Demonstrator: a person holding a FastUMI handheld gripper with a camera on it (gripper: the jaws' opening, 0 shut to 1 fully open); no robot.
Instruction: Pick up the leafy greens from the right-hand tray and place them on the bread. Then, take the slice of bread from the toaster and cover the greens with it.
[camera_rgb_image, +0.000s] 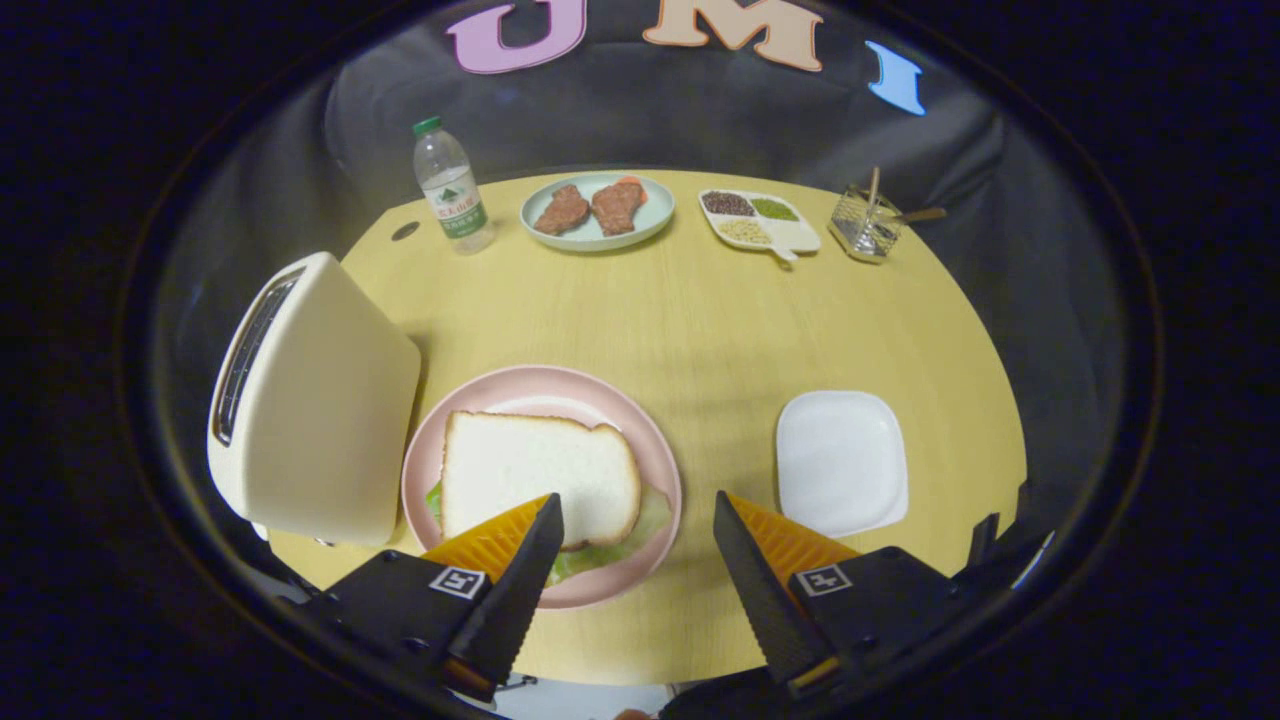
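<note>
A slice of white bread (540, 475) lies on top of leafy greens (600, 555) on a pink plate (545, 385); green leaf edges stick out under the slice at its near and left sides. The cream toaster (315, 405) stands just left of the plate. On the right sits a white square tray (842, 460) with nothing on it. My gripper (637, 515) is open above the table's near edge. Its left finger (515, 555) overlaps the plate's near rim, and its right finger (760, 565) is over bare table between plate and tray.
At the back of the round wooden table (700, 320) stand a water bottle (452, 188), a pale plate with two pieces of meat (597, 210), a divided dish of grains (758, 220) and a wire holder with utensils (868, 222).
</note>
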